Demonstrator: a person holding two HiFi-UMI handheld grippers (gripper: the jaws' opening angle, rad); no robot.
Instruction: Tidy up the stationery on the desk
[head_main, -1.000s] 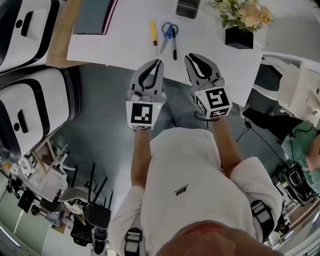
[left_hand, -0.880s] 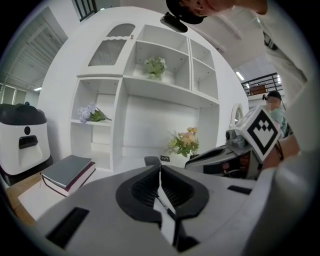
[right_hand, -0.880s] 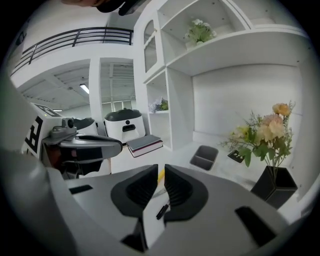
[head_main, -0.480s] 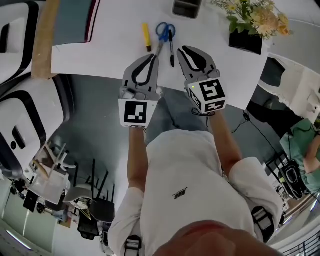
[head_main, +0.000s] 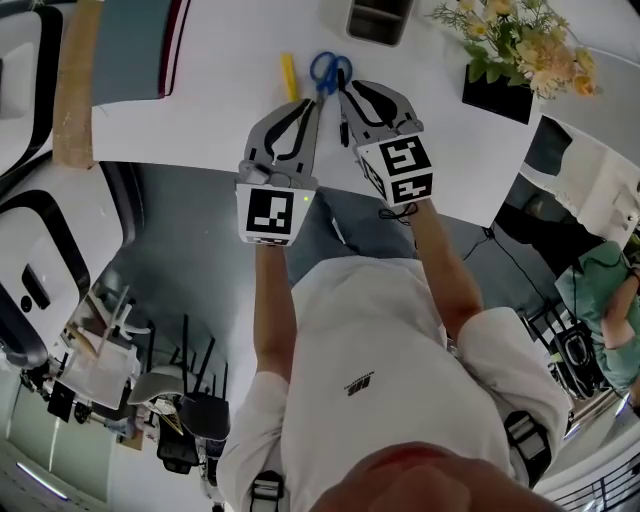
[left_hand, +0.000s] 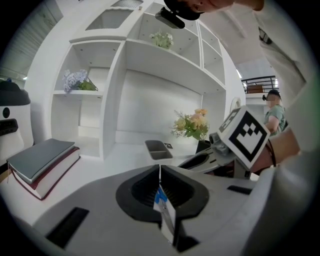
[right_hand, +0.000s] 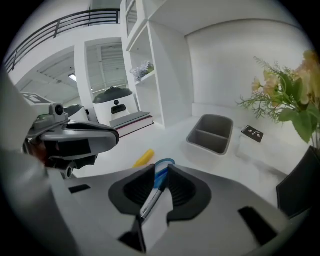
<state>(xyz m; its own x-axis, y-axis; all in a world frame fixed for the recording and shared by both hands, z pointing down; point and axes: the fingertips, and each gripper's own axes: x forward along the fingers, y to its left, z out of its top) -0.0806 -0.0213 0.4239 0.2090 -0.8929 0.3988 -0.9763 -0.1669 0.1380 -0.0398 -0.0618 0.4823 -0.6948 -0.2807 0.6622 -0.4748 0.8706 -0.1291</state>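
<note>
Stationery lying flat near the table (head_main: 200, 120) front edge: scissors (head_main: 328, 72) with blue handles, slim yellow marker-like stick (head_main: 289, 76) just left of them, dark pen (head_main: 344, 130) just right, partly hidden. Grey two-compartment tray (head_main: 378, 20) at the far edge. Left tongs (head_main: 315, 100) closed together and empty; right tongs (head_main: 345, 90) slightly apart, just opening, nothing clamped, tips over the scissors and pen.

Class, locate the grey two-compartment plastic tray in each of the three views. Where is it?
Head view: grey two-compartment tray at the top edge, slightly right of centre.
Left gripper view: tray near the centre.
Right gripper view: tray right of centre, mid-height.
Shared landmark: flower bunch in a black pot, right of it everywhere.
</note>
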